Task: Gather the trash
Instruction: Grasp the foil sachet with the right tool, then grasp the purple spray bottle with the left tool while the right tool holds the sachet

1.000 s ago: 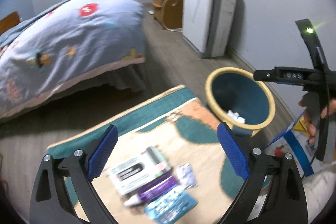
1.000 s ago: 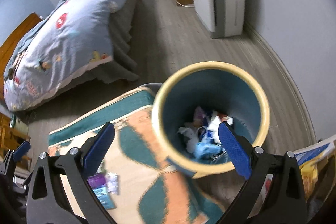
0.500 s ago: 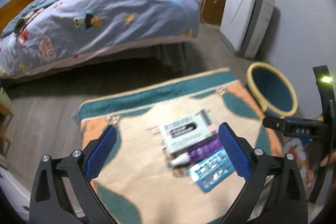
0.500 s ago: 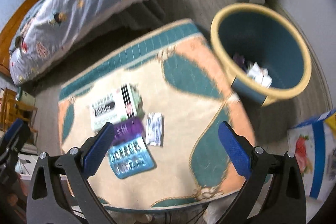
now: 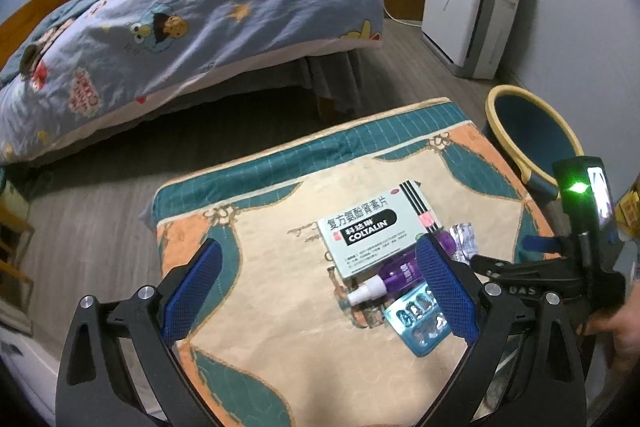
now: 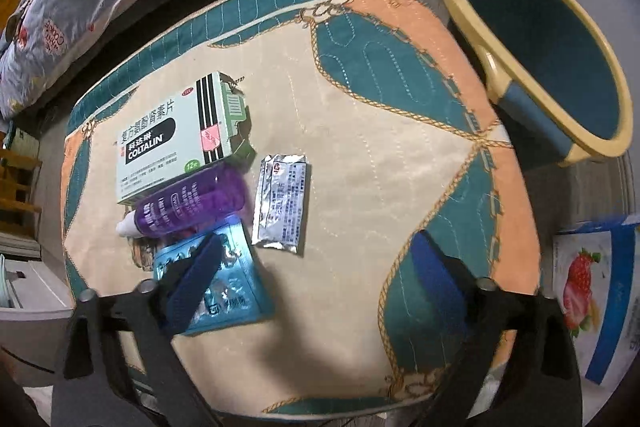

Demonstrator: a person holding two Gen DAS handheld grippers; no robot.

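Trash lies on a patterned table cover (image 6: 360,131): a green Coltalin box (image 6: 176,135), a purple spray bottle (image 6: 188,205), a silver sachet (image 6: 282,203) and a blue blister pack (image 6: 228,291). The same box (image 5: 376,227), bottle (image 5: 396,273) and blister pack (image 5: 420,323) show in the left wrist view. My right gripper (image 6: 316,279) is open and empty above the table, just right of the blister pack. My left gripper (image 5: 320,291) is open and empty over the table's near left part. The yellow-rimmed blue bin (image 6: 548,59) stands right of the table.
A bed with a blue cartoon quilt (image 5: 192,7) fills the far left. A white appliance (image 5: 468,11) stands by the far wall. A strawberry-printed box (image 6: 592,291) lies on the floor right of the table. A wooden chair (image 6: 16,183) is at the left.
Both grippers swung left from the bin to over the table. The right one moved lower and closer to the trash items. Both stayed open and empty.
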